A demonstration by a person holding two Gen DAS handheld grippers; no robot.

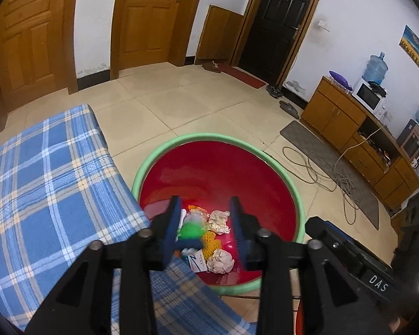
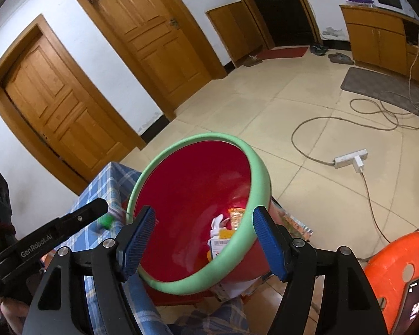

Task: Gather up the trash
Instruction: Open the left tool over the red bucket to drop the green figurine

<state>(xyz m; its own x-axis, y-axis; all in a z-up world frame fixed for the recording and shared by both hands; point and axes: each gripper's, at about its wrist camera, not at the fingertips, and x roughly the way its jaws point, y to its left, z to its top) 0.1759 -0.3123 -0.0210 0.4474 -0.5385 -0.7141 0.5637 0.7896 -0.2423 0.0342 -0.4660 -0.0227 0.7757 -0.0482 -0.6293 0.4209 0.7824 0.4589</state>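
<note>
1. The round red plastic basin with a pale green padded rim (image 1: 181, 139) stands beside the table draped in a blue plaid cloth (image 1: 56, 173). It already holds crumpled paper, a yellow foam net and wrappers. It looks light but wide and awkward, and the rim is probably the only sound place to take it.
2. The right gripper (image 2: 204, 240) stands with its jaws spread wide. The basin's near rim lies between them, and neither blue pad presses on it, so it holds nothing.
3. The left gripper (image 1: 206, 226) hangs above the basin's near side with its jaws parted.
4. A small piece of trash with a blurred green part and a whitish end (image 1: 191, 230) sits between the left fingers, beside the left blue pad (image 1: 173, 223). Whether that pad touches it I cannot tell; the far pad is clearly apart. It appears to be dropping free over the pile.
5. I judge this scrap very light and soft, easily crushed, best pinched across its middle.
</note>
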